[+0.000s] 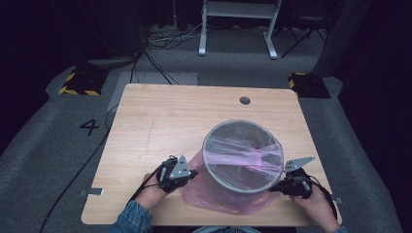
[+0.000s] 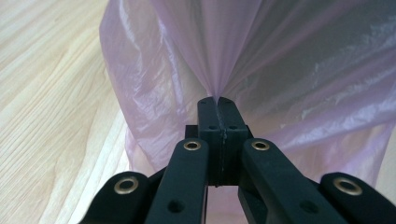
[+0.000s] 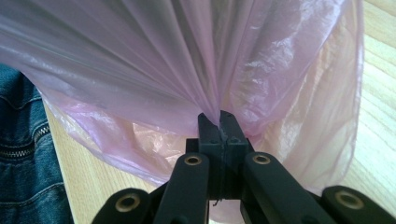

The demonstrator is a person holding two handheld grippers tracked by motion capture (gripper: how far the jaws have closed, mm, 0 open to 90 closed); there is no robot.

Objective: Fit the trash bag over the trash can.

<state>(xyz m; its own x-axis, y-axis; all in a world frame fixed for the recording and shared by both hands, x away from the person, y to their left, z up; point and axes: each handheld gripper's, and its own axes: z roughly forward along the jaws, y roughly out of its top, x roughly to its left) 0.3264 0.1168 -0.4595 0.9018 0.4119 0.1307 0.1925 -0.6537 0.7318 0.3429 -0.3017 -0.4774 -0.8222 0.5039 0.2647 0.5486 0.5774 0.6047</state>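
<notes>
Pink bag point(image 1: 228, 196) draped over grey bin point(image 1: 242, 158) at bench point(image 1: 160, 121) five o'clock, left gripper point(image 2: 217, 100) fingers clamped on film at nine o'clock of bin, right gripper point(image 3: 219, 114) fingers pinched on film at four o'clock.

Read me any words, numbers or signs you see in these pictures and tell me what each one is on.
"4": on the grey floor left of the table, at.
The pink bag, the bin and the tongs carry no readable text.
</notes>
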